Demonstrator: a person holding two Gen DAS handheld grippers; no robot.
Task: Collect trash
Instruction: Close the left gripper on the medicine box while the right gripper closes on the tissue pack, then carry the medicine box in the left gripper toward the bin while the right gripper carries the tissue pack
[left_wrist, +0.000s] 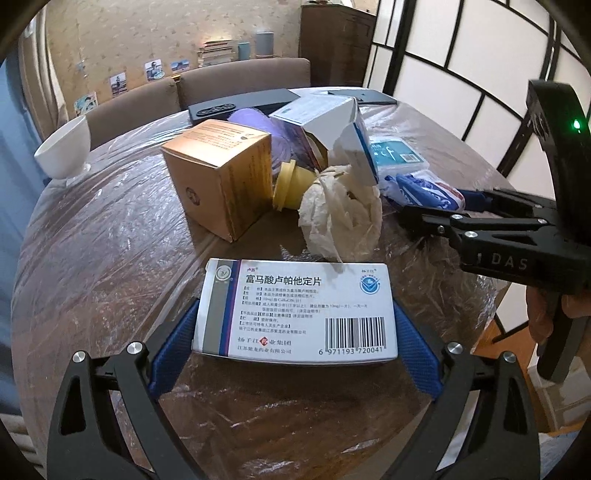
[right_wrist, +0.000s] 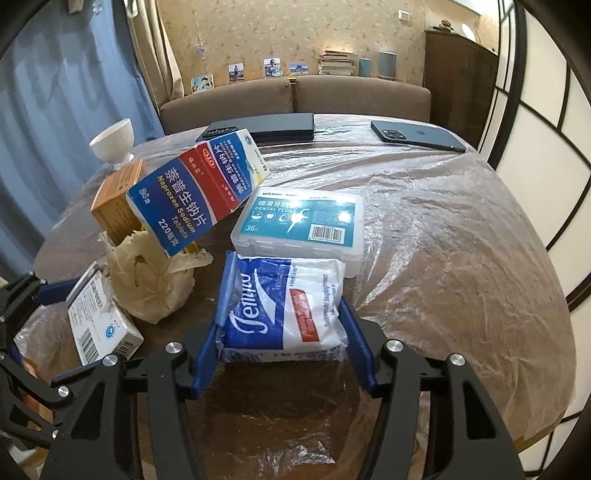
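Note:
My left gripper (left_wrist: 295, 314) is shut on a white medicine box (left_wrist: 295, 310) with a barcode, near the table's front edge; the box also shows in the right wrist view (right_wrist: 99, 317). My right gripper (right_wrist: 282, 332) is shut on a blue-and-white Tempo tissue pack (right_wrist: 284, 306), seen in the left wrist view (left_wrist: 424, 188). A crumpled tissue (left_wrist: 340, 214) lies between them. Behind stand an orange box (left_wrist: 221, 177), a blue-red Naproxen box (right_wrist: 199, 184) leaning open, a yellow cap (left_wrist: 291, 181) and a dental floss case (right_wrist: 299, 225).
The round table (right_wrist: 461, 258) is covered in plastic film. A white bowl (left_wrist: 66, 147) stands at the far left. A black flat box (right_wrist: 266, 127) and a dark phone (right_wrist: 417, 136) lie at the back. A brown sofa (right_wrist: 295, 96) stands behind.

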